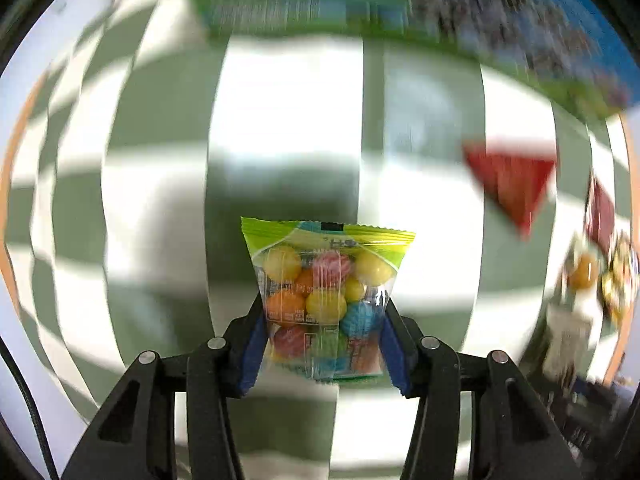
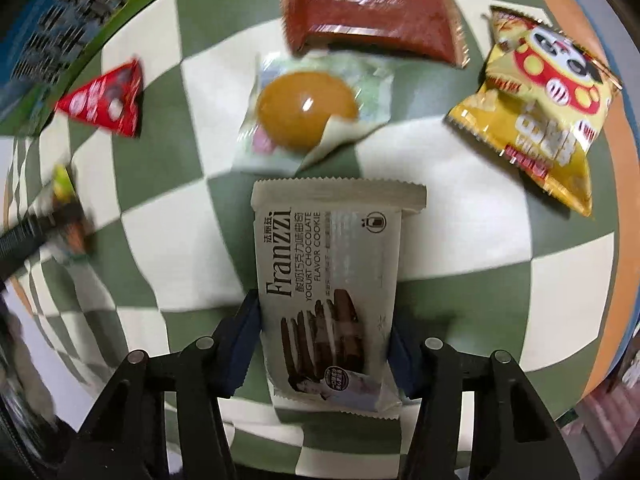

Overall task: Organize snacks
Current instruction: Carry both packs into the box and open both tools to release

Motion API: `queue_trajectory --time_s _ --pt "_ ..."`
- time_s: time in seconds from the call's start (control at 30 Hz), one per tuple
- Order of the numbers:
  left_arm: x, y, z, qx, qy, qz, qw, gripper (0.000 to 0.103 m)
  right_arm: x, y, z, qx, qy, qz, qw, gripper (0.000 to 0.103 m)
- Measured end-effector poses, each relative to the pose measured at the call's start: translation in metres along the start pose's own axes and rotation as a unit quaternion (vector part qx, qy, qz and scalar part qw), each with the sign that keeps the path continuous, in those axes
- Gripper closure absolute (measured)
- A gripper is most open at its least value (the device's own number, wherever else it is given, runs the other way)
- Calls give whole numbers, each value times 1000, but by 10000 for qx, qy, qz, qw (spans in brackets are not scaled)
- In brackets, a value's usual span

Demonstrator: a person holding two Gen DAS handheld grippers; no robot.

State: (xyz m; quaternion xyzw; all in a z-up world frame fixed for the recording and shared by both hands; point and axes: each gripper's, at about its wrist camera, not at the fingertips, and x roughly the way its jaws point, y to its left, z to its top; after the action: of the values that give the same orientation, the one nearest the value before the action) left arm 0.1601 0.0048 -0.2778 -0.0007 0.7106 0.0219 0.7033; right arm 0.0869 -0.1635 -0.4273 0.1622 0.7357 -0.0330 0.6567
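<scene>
Left claw (image 1: 324, 344) clamped on a clear candy-ball bag (image 1: 326, 300), held over the green-and-white checked surface (image 1: 280, 120). Right claw (image 2: 324, 344) clamped on a Franzzi cookie pack (image 2: 332, 288), above the same cloth. Near the far edge lie a red-brown wrapper (image 2: 372, 12), a yellow jelly cup (image 2: 308, 108), a yellow chip bag (image 2: 540, 112) and a red triangle packet (image 2: 108, 100).

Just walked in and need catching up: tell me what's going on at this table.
A person is sorting snacks with two handheld grippers. The left gripper is clamped on a bag of coloured candy balls; the right gripper grips a Franzzi cookie packet. A red triangular packet, yellow chip bag and other snacks lie on the checked cloth.
</scene>
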Motion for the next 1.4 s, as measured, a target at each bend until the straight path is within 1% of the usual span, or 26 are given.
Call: queue_trajectory --time_s 0.1,0.2,0.23,0.3,0.33,0.4,0.5,0.57,0.63,0.67,0.73,0.77,0.83,0.87,0.93,1.03,1.1,1.13,1.17,1.2,1.23,1.3,1.33,1.4 --pt "11 6 -34 -214 326 -228 9990 55 5 15 -11 -261 115 115 9995 44" --pt "18 8 -52 -343 403 -310 9981 55 11 34 -18 -619 130 281 9976 44" --pt "19 9 -45 -365 412 -338 9979 53 13 43 -20 -768 112 292 9966 44" --pt "26 12 -44 -406 488 -399 9972 53 18 56 -22 -976 128 321 9946 44" --pt "32 18 -39 -411 535 -410 9969 53 20 59 -22 -1030 157 330 9940 44" --pt "38 19 -35 -429 557 -401 9967 53 20 63 -21 -1003 170 302 9944 43" --pt "37 16 -24 -427 430 -286 9978 53 20 58 -15 -1014 228 227 9943 42" --pt "30 1 -28 -400 333 -215 9984 55 21 63 -13 -1093 239 99 9937 43" --pt "24 -6 -25 -358 287 -210 9987 57 21 71 -13 -1198 209 -85 9925 44" --pt "14 -2 -31 -338 265 -222 9988 57 21 74 -14 -1230 185 -137 9921 44" --pt "2 -4 -30 -301 186 -261 9990 57 18 77 -17 -1343 109 -198 9907 46" --pt "-5 -5 -29 -271 131 -283 9991 57 15 78 -18 -1368 74 -174 9904 46" --pt "-22 -8 -27 -235 -24 -348 9991 57 5 77 -18 -1331 13 10 9911 46" --pt "-32 -7 -33 -230 -70 -395 9989 58 -2 77 -18 -1304 -39 100 9914 46" --pt "-56 -8 -30 -240 -216 -612 9976 58 -20 76 -14 -1227 -144 329 9918 46" --pt "-106 -15 -12 -164 -606 -907 9939 57 -56 79 -8 -1182 -378 716 9897 46" --pt "-133 -10 10 -88 -843 -1060 9907 58 -86 84 0 -1173 -619 971 9864 46" --pt "-147 0 35 -53 -950 -1142 9889 57 -108 88 9 -1171 -775 1096 9840 46" --pt "-165 -1 49 -30 -1093 -1212 9866 57 -130 93 20 -1181 -953 1195 9812 46" --pt "-175 8 69 -14 -1181 -1241 9852 57 -149 97 28 -1198 -1149 1282 9778 46" --pt "-184 8 86 9 -1263 -1212 9846 57 -163 102 36 -1214 -1279 1322 9754 46" --pt "-201 11 119 64 -1434 -991 9847 57 -192 110 57 -1242 -1554 1361 9705 46" --pt "-208 9 139 80 -1464 -858 9855 57 -207 114 73 -1253 -1710 1330 9682 46" --pt "-203 10 172 39 -1411 -657 9878 57 -229 126 107 -1323 -2005 1109 9644 46"
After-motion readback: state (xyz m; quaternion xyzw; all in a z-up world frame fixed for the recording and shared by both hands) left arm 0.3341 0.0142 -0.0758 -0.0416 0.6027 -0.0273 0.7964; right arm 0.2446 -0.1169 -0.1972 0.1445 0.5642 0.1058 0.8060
